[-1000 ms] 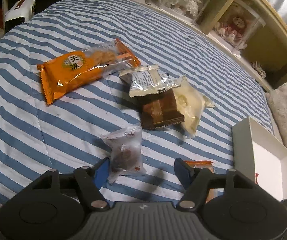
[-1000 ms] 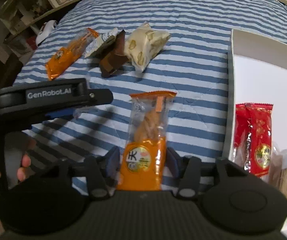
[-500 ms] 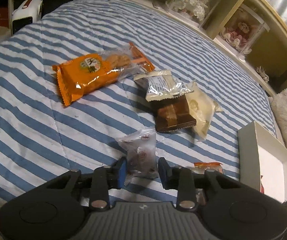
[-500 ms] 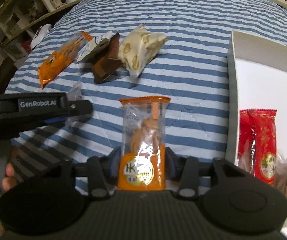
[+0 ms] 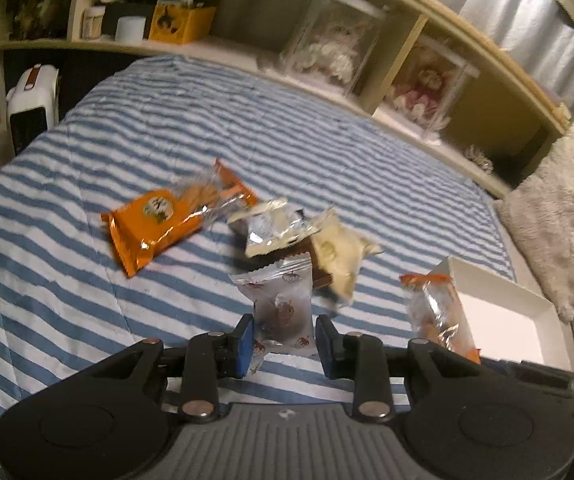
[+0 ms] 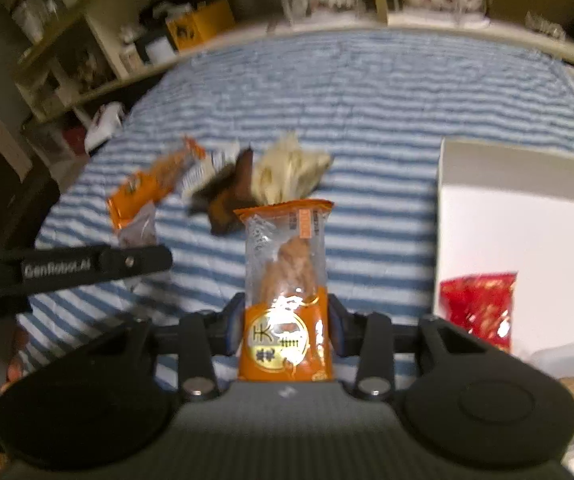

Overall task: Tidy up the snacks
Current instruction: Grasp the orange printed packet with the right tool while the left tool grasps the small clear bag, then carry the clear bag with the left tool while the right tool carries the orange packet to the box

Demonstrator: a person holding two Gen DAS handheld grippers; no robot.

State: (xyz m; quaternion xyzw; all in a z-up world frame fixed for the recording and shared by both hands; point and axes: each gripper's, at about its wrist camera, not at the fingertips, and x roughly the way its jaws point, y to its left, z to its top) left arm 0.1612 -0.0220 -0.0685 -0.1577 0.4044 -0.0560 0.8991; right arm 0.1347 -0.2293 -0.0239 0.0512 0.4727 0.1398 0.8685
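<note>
Striped bedspread [image 5: 87, 280] farther below; left tongs [image 5: 285, 338] now clamp clear packet [image 5: 283, 308], right tongs [image 6: 285, 326] closing on orange packet [image 6: 287, 320]

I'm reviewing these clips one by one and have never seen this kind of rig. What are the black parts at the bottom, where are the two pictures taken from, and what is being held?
No robot: a person holds a two-finger gripper in each hand, each with a fisheye camera looking along its fingers.

Left view: the left gripper is shut on a small clear snack packet.

Right view: the right gripper holds an orange twist-snack packet, its jaws closing.

On the striped bedspread lie another orange packet, a silver packet, a brown packet and a cream packet. A white box holds a red packet.
</note>
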